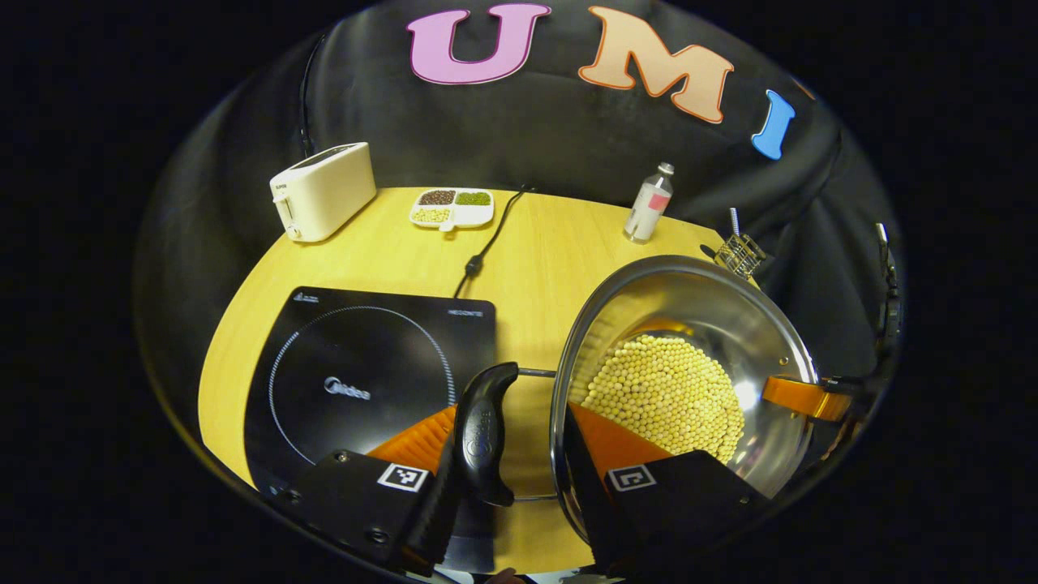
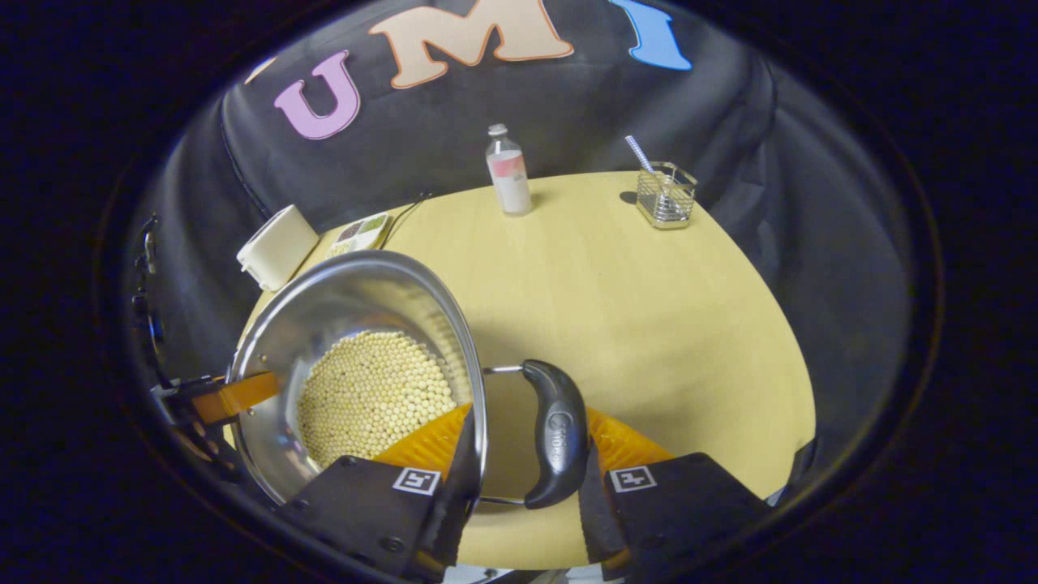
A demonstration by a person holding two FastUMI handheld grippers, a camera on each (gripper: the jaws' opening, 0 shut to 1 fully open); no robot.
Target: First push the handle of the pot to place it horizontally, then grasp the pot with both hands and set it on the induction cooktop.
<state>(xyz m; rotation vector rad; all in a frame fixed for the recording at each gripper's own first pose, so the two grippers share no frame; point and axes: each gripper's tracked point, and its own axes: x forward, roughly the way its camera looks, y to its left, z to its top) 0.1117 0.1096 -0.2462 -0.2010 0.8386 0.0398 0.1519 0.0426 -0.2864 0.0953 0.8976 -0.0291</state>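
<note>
The round stainless-steel pot (image 1: pixel 689 365), filled with pale yellow beans (image 1: pixel 665 397), sits on the light wooden table (image 1: pixel 535 243), just at 3 o'clock of the flat black induction cooktop (image 1: pixel 365 373). The left gripper (image 1: pixel 511 454) straddles the pot's rim and one black curved side handle (image 1: pixel 485 430); whether its fingers press, I cannot tell. The right gripper (image 2: pixel 523 454) brackets the opposite black handle (image 2: pixel 558 430) likewise. Bare tabletop lies open toward 1 o'clock in the right gripper view.
</note>
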